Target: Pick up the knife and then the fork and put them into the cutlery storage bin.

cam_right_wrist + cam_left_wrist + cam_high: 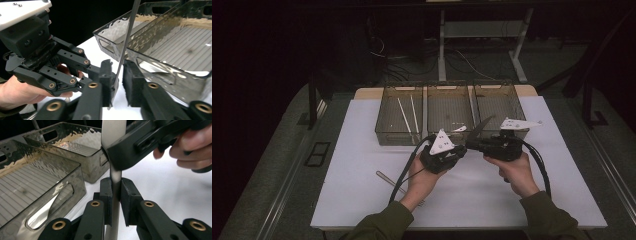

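Two grippers share one knife above the white table.

The left gripper (115, 195) pinches the knife (113, 135) tight between its jaws. The right gripper (117, 82) has its jaws around the thin blade too, maybe with a small gap. No words can be read anywhere. Clear bins (447, 107) sit just behind, and a spoon (388, 178) lies near the person's left hand (419, 182).

The high view is dim, its surroundings nearly black, with the white tabletop (362, 165) the brightest area. Both gripper views are brighter and sharp up close; glare ripples on the clear bins (175, 50), and the distant background blurs
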`<state>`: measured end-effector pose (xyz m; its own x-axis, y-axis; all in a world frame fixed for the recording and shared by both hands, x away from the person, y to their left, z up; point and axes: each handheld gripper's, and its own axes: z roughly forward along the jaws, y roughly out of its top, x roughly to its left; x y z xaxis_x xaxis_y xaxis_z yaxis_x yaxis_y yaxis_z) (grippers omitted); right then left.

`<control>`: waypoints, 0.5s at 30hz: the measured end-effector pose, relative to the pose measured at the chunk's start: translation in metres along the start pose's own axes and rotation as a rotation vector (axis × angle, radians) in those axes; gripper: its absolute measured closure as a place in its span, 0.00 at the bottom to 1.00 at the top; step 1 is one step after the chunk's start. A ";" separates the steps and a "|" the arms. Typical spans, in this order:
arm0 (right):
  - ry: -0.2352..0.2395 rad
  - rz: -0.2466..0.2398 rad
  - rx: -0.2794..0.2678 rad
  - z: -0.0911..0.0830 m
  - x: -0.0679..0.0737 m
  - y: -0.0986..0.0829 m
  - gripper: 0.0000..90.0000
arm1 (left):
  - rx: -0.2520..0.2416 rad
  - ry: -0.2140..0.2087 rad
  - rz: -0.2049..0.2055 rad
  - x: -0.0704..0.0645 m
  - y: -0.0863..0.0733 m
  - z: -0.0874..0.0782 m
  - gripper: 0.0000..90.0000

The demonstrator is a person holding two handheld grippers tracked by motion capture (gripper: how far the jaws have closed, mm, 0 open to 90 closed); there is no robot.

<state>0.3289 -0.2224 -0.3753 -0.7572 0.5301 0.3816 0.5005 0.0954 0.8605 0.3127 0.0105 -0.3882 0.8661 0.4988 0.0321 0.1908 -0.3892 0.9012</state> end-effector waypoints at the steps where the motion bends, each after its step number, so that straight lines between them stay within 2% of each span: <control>1: -0.001 -0.004 0.002 0.002 0.000 -0.001 0.91 | -0.003 0.001 -0.003 0.000 0.000 0.000 0.88; 3: -0.003 -0.010 0.000 0.003 0.001 -0.001 0.95 | -0.008 0.000 -0.006 0.001 0.000 -0.001 0.88; 9: -0.003 -0.024 -0.013 0.003 0.001 0.000 0.98 | -0.007 -0.022 -0.019 0.004 -0.001 -0.001 0.88; 11: -0.003 -0.025 -0.008 0.003 0.001 -0.001 0.98 | -0.007 -0.028 -0.010 0.004 -0.002 -0.001 0.87; 15: -0.032 -0.034 0.004 0.002 -0.001 -0.001 0.98 | 0.000 -0.020 0.007 0.005 -0.006 -0.006 0.70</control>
<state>0.3298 -0.2212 -0.3772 -0.7599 0.5533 0.3413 0.4768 0.1173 0.8712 0.3128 0.0198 -0.3910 0.8763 0.4809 0.0299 0.1846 -0.3923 0.9011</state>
